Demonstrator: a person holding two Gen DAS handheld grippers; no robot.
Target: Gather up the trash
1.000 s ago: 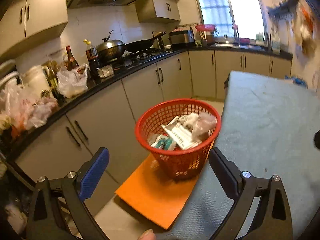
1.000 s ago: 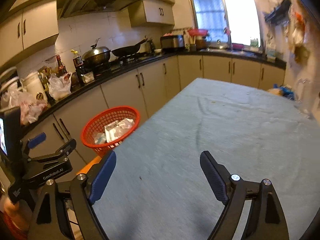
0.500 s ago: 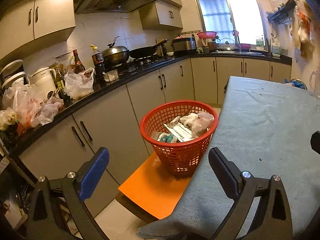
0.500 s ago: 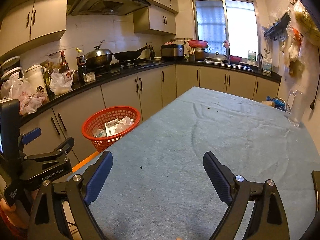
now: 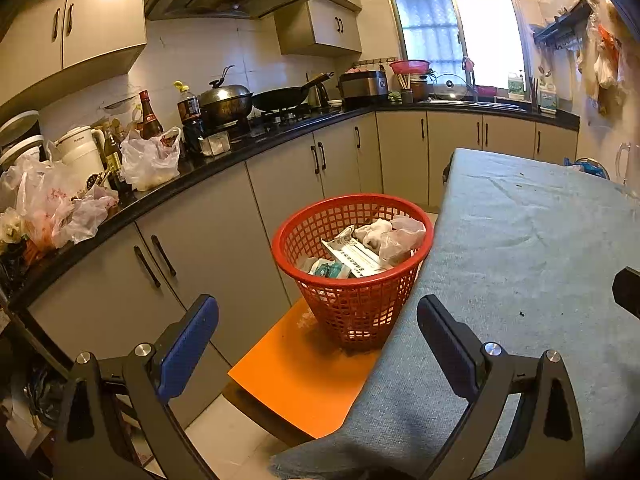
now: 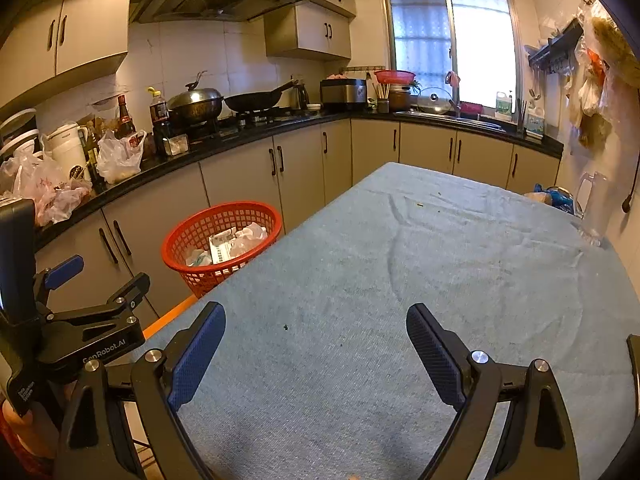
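A red mesh basket [image 5: 352, 276] stands on an orange stool [image 5: 296, 380] beside the table's left edge; it also shows in the right wrist view [image 6: 222, 246]. It holds paper, wrappers and crumpled plastic trash [image 5: 368, 250]. My left gripper [image 5: 318, 334] is open and empty, in front of and below the basket. My right gripper [image 6: 316, 340] is open and empty, low over the blue-grey tablecloth [image 6: 400, 300]. The left gripper's body [image 6: 80, 320] shows at the left of the right wrist view.
A black counter [image 5: 200, 168] with plastic bags, bottles, a kettle, a wok and a pan runs along the left and back. Beige cabinets [image 5: 208, 232] stand behind the basket. A clear jug [image 6: 594, 210] stands at the table's far right edge. Small crumbs dot the cloth.
Both grippers have drawn back and tilted up a little, so the basket and table sit farther off and lower in view. Both stayed open and empty.
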